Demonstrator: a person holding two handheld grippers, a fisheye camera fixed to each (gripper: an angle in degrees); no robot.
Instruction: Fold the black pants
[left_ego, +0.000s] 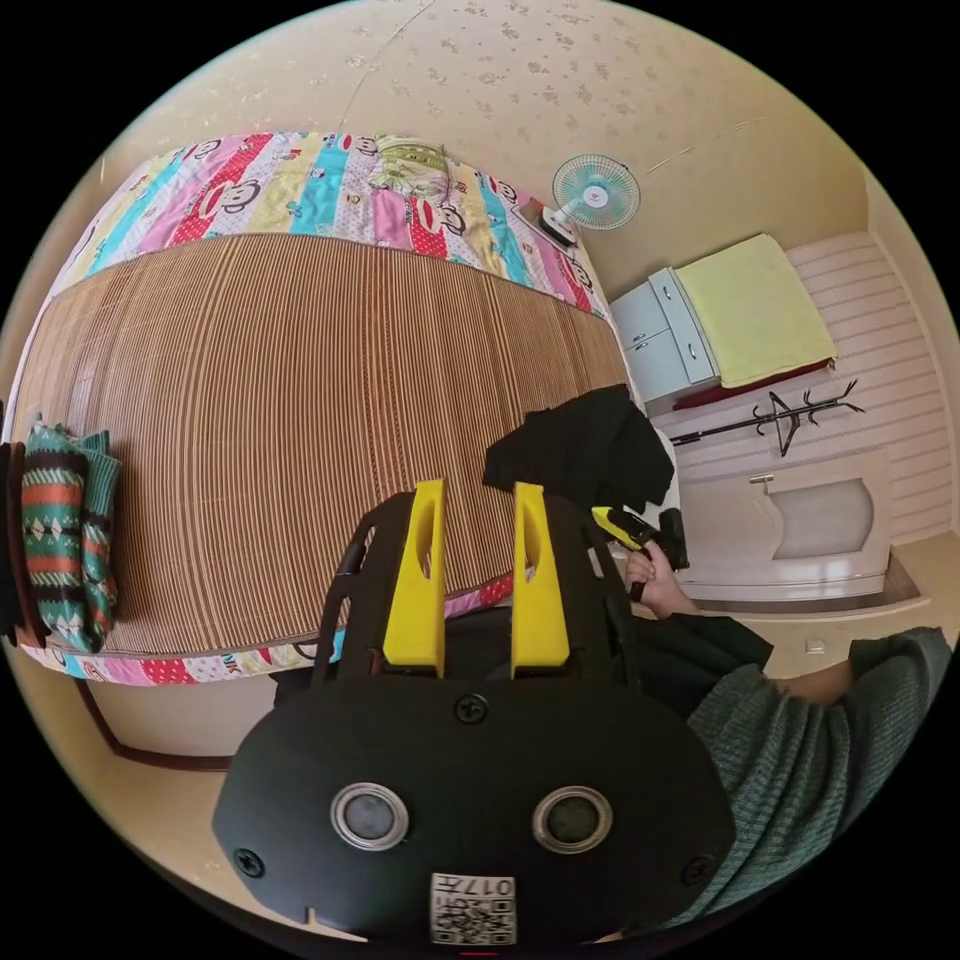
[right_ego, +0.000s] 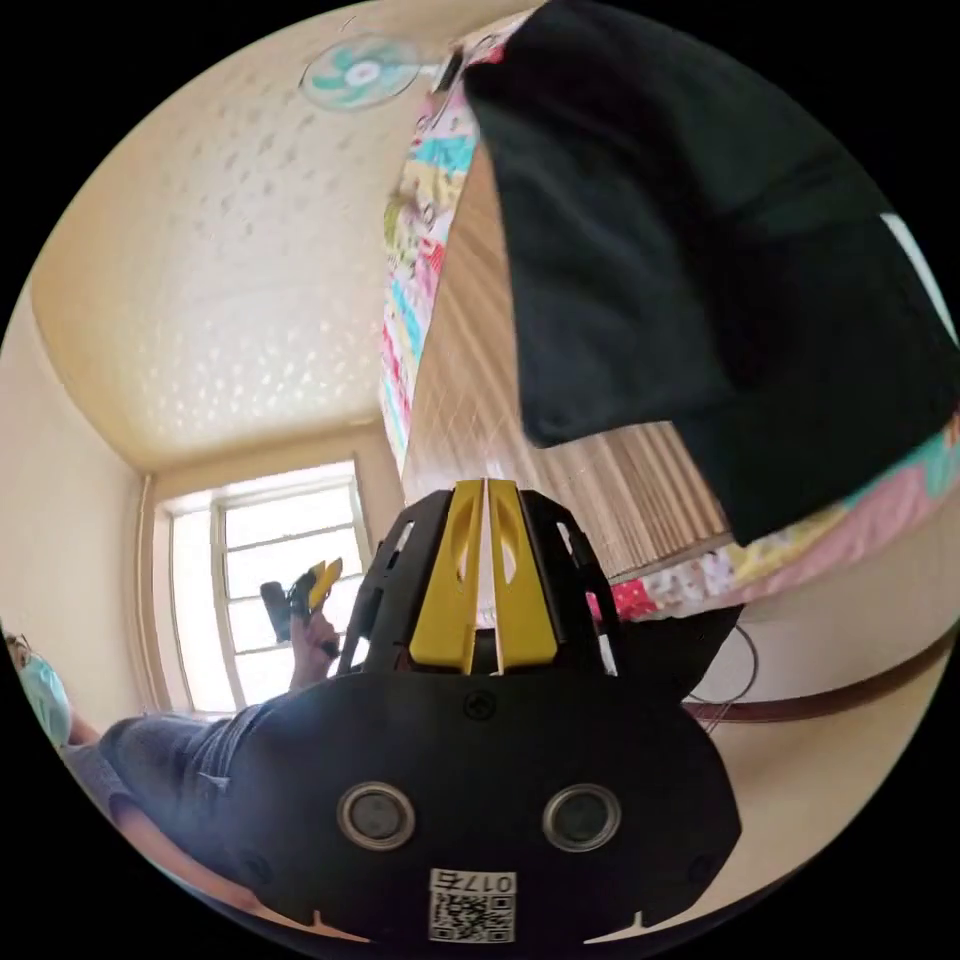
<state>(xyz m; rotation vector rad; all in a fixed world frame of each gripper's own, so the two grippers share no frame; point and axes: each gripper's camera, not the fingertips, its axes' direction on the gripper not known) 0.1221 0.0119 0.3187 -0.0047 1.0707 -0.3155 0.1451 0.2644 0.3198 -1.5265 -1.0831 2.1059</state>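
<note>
**Okay, pants still bunched up at the bed edge**

The black pants sit crumpled at the corner of the bamboo mat, partly hanging over the edge. The left gripper has its jaws spread and empty; the right gripper has them pressed together on nothing. I'd grab the waistband corners first and drag it flat onto the mat before folding.

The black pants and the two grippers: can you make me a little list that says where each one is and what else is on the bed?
black pants: bunched at the bed's edge, on the bamboo mat
left gripper: jaws apart, holding nothing
right gripper: jaws nearly together, nothing between them
bed extras: folded patterned clothes at the mat's far side
also: fan, coat rack
</note>
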